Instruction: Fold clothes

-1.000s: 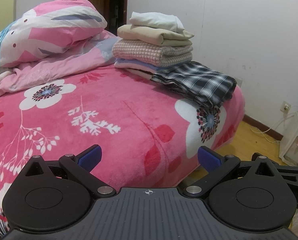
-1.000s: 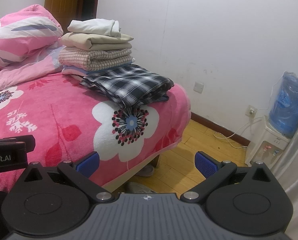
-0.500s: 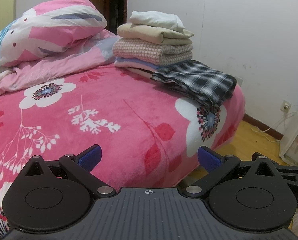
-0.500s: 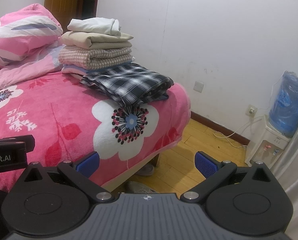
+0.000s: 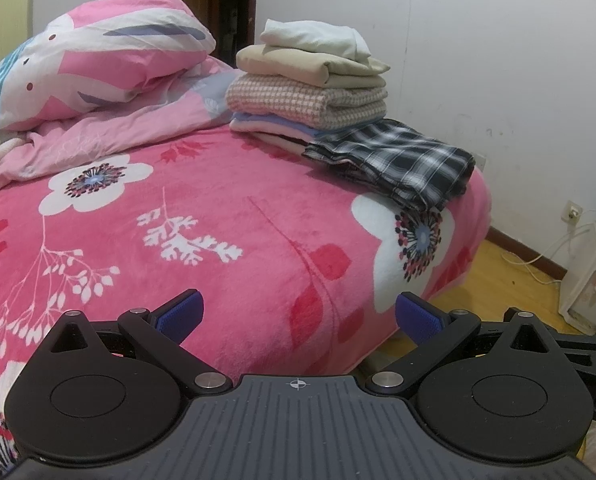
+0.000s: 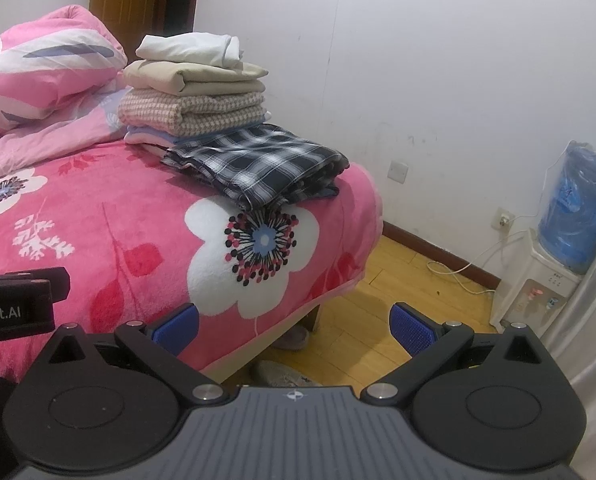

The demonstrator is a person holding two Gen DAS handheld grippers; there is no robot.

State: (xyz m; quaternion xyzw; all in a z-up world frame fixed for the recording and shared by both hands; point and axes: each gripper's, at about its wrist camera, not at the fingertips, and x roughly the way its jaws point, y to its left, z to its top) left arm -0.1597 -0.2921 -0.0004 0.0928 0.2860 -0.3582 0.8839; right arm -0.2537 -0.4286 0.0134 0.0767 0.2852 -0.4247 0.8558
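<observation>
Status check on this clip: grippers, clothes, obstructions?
Left gripper open, empty. Right gripper open, empty. Plaid garment folded beside stack of folded clothes at bed corner. Nothing in the way.

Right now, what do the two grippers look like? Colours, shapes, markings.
Both match. The left gripper and the right gripper each have a ribbed dark grey body with a small crosshair mark, two round black discs, black linkage arms with silver pivot pins, and textured blue pads on the fingers. The right wrist view shows the other unit's black side with white ".AI" lettering. No cables or sleeves are visible.
</observation>
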